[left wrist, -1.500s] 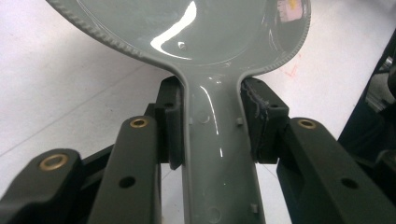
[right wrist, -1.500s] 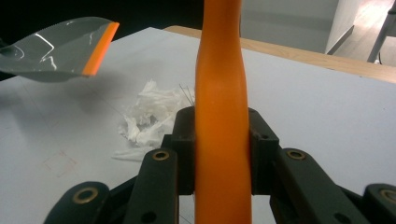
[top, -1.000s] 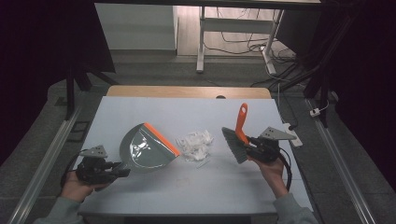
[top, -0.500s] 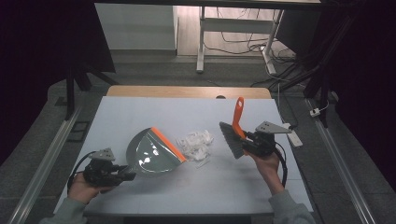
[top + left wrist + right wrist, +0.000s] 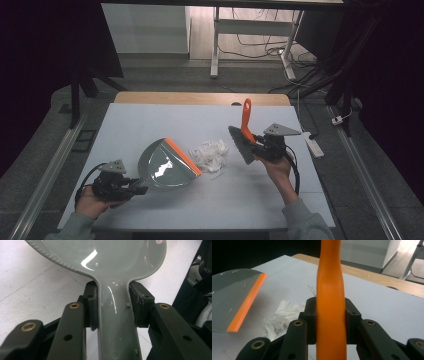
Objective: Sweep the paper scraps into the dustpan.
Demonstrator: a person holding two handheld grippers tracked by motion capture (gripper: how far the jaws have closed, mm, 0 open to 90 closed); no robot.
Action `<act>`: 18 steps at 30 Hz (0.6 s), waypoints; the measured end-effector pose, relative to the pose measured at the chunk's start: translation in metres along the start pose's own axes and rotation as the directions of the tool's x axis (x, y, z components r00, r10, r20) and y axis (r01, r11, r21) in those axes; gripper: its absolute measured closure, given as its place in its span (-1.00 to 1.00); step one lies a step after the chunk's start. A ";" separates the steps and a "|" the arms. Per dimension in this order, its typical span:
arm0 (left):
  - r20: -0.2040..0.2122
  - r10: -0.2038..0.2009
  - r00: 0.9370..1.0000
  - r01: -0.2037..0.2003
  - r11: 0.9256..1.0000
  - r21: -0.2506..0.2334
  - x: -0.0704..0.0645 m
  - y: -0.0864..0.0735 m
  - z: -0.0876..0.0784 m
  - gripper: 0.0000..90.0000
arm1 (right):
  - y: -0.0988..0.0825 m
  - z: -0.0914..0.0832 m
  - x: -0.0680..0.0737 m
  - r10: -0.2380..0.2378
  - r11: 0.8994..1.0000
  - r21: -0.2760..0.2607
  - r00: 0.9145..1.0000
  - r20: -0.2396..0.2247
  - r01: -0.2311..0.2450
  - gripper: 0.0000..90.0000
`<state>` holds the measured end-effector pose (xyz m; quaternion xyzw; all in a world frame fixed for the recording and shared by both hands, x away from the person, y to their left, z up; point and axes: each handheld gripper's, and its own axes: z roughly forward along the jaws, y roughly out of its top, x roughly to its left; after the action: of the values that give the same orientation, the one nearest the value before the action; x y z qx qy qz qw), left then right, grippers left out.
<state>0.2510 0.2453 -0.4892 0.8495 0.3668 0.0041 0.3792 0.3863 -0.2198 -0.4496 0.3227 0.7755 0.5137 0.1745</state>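
Dustpan [image 5: 167, 167], grey with an orange lip, lies on the white table [image 5: 150, 120] left of centre, and the left tool [image 5: 131, 190] is clamped tight on its handle, pads pressed to both sides in the left gripper view. One brush [image 5: 242, 137] with an orange handle is gripped by the right tool [image 5: 256, 145], its jaws closed on the handle, bristles raised just right of one small heap of white paper scraps [image 5: 209, 154]. No writing or label can be read on any of them.
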 end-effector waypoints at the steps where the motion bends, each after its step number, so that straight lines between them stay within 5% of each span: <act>1: 0.002 0.001 1.000 -0.001 1.000 0.003 0.000 0.000 0.001 0.37 | 0.001 0.003 0.000 -0.004 1.000 0.001 1.000 -0.002 0.004 0.56; 18: 0.040 -0.001 0.999 -0.001 0.999 0.049 -0.002 0.000 0.013 0.37 | 0.016 0.044 0.001 -0.037 0.998 0.056 0.999 0.014 0.036 0.56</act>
<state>0.2534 0.2364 -0.4977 0.8585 0.3591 -0.0217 0.3655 0.4174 -0.1851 -0.4536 0.3171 0.7941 0.4861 0.1807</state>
